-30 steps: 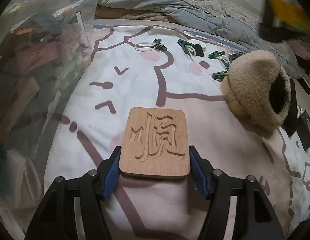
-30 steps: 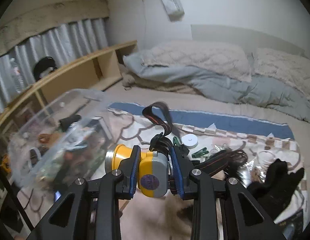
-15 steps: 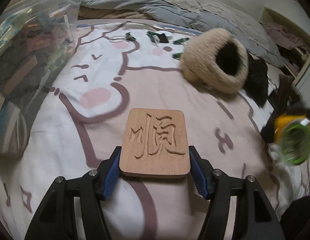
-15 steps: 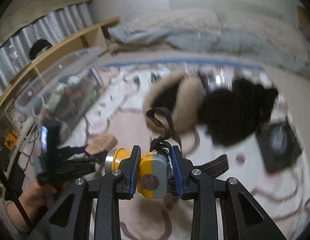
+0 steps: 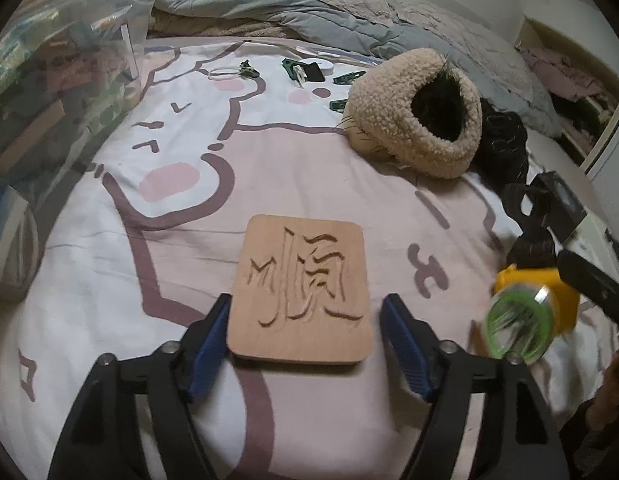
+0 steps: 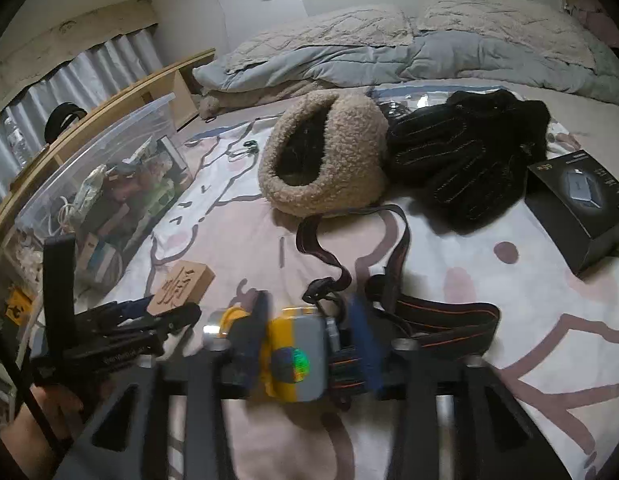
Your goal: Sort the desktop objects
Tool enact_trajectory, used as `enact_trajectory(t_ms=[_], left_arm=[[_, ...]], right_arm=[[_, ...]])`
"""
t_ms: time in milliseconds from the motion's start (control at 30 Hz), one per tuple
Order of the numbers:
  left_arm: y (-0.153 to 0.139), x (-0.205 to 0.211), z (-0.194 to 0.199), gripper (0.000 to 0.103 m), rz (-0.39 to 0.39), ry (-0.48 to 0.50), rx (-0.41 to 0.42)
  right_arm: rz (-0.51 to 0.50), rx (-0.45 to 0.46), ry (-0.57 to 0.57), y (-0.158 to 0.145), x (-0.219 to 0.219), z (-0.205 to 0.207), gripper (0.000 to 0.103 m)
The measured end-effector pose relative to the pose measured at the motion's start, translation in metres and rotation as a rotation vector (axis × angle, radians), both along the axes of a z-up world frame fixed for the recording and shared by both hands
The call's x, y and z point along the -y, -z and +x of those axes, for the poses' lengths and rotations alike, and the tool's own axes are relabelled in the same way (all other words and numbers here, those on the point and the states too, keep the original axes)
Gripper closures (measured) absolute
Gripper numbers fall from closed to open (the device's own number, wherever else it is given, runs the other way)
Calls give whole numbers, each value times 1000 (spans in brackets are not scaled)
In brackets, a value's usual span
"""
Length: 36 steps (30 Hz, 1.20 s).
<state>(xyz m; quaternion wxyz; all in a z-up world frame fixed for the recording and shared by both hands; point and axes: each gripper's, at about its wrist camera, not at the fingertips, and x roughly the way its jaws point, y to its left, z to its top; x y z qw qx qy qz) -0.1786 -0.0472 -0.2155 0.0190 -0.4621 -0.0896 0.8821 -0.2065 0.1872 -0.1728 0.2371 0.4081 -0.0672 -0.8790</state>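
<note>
A wooden plaque [image 5: 299, 288] carved with a character lies flat on the cartoon-print sheet [image 5: 181, 240]. My left gripper [image 5: 307, 300] straddles its near end. Its jaws are opening, and a gap shows at the right blue pad [image 5: 401, 336]. A yellow and grey headlamp [image 6: 295, 360] rests on the sheet with its black strap [image 6: 393, 248] trailing ahead. My right gripper [image 6: 309, 300] is around it. Its jaws are opening too, blurred, and the pads stand off the lamp body. The left wrist view shows the headlamp [image 5: 529, 304] to the right of the plaque.
A clear plastic bin [image 6: 109, 168] full of several items stands at the left. Ahead lie a beige fleece hat [image 6: 321, 160], black gloves [image 6: 461, 160] and a black box [image 6: 581, 200]. Green clips [image 5: 345, 78] lie far back, before the duvet [image 6: 389, 56].
The right gripper came down to the sheet with the headlamp and its jaws spread off it. The left gripper's jaws widened off the plaque, which now lies on the sheet.
</note>
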Motion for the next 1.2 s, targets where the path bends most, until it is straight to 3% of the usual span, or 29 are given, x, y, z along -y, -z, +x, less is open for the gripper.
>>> enact_trajectory(t_ms=[133, 433, 600, 767, 967, 1100, 1200], left_arm=[[0, -1, -5, 24, -13, -5, -1], [2, -2, -7, 24, -36, 8, 3], [2, -9, -3, 39, -87, 40, 2], [1, -9, -3, 39, -81, 46, 6], [1, -9, 1, 39, -77, 53, 7], [0, -8, 3, 39, -45, 52, -3], [-1, -8, 2, 39, -21, 51, -4]], right_arm=[[-53, -16, 31, -6, -12, 5, 33], [-49, -28, 65, -9, -24, 28, 33], [-117, -51, 165, -17, -48, 33, 33], [-210, 31, 152, -10, -57, 37, 40], [-137, 43, 58, -8, -31, 62, 42], [-93, 136, 48, 11, -17, 71, 42], [12, 153, 66, 21, -8, 69, 42]])
